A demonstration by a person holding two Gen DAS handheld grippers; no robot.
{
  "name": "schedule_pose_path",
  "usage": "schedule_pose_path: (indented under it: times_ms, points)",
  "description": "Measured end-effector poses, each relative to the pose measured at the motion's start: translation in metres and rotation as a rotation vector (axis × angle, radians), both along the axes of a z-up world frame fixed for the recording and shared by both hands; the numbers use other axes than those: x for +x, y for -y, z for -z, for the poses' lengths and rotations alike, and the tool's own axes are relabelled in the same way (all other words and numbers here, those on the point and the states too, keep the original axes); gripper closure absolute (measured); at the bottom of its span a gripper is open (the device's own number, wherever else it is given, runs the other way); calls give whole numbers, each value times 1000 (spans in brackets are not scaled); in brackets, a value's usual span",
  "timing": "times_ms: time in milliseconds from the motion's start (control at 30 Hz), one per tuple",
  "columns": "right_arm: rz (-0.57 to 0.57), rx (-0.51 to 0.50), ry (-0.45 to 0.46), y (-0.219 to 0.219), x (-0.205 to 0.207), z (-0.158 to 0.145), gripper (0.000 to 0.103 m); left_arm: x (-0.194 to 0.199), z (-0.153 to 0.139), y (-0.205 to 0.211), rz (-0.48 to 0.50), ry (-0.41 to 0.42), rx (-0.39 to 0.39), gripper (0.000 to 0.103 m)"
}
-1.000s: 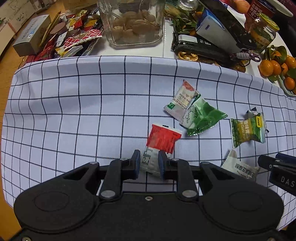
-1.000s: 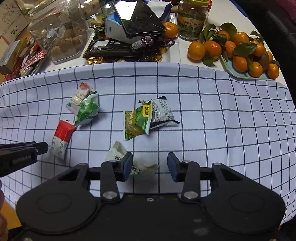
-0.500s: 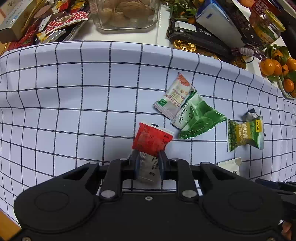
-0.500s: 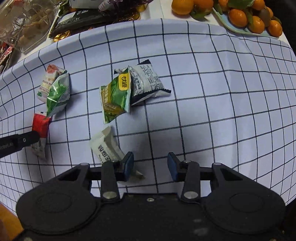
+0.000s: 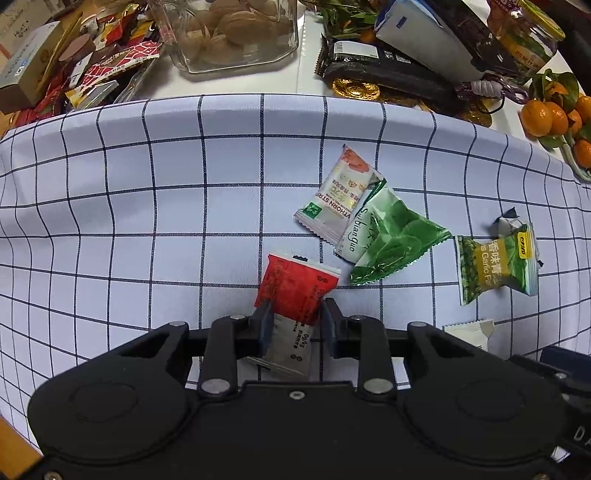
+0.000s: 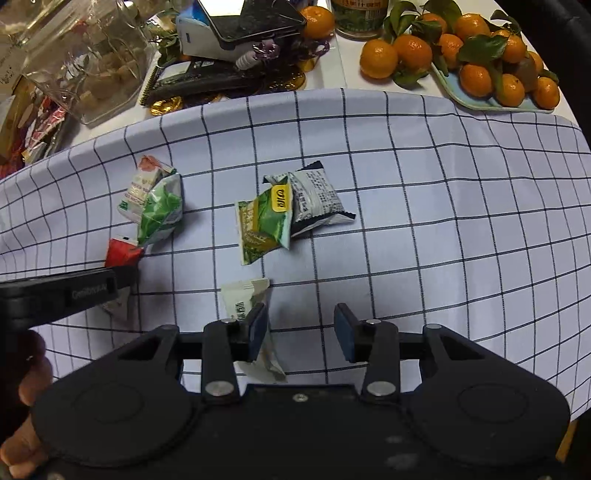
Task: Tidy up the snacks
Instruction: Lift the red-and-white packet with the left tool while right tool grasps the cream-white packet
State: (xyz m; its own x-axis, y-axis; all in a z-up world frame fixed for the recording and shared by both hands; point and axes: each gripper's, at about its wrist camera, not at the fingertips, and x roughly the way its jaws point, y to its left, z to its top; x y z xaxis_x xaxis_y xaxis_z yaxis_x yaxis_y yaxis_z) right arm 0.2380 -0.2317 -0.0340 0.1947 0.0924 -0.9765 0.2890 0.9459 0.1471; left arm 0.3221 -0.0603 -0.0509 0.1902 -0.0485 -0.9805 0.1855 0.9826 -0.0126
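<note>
Opening right now, the left gripper (image 5: 295,323) has its jaws spreading around the red-and-white snack packet (image 5: 295,291) — packet sits between the pads on the checked cloth (image 5: 147,203), the pads look just off its sides, so no real squeeze on it. Gripper points nearly straight down.

Just beyond it, up and to the right: a white hawthorn-strip packet (image 5: 338,197) w/ a green leaf-print packet (image 5: 395,240) overlapping its edge. Further right a green garlic-flavour pea packet (image 5: 495,264), partly on top of a black-and-white packet (image 6: 317,201) — that one shows better from the right wrist.

Right gripper (image 6: 301,332) also faces down, jaws apart. A small white packet (image 6: 245,299) lies at its left-hand pad and runs under it; the other pad stands clear of it w/ bare cloth in between — not gripped.

Past the cloth's far edge, on the table: a glass jar of walnuts (image 5: 236,33), a heap of red sweet wrappers (image 5: 107,70), gold foil coins (image 5: 356,88), a black notebook (image 6: 207,79), and a tray of mandarins (image 6: 491,70) w/ leaves. A person's fingers (image 6: 33,376) show at the left edge of the right-wrist view.
</note>
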Motion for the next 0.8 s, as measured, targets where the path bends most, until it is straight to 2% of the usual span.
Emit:
schedule_pose_path:
  times_ms: [300, 600, 667, 733, 800]
  points:
    - [-51, -15, -44, -26, 2, 19, 60, 0, 3, 16, 23, 13, 29, 51]
    - [-78, -36, -76, -41, 6, 34, 60, -5, 8, 37, 60, 24, 92, 52]
    - [-86, -42, -83, -43, 6, 36, 60, -5, 7, 38, 61, 27, 103, 56]
    - [-90, -42, -90, -45, 5, 39, 60, -6, 7, 40, 58, 29, 117, 64]
    - [-88, -33, -98, -44, 6, 41, 66, -5, 6, 38, 54, 25, 109, 68]
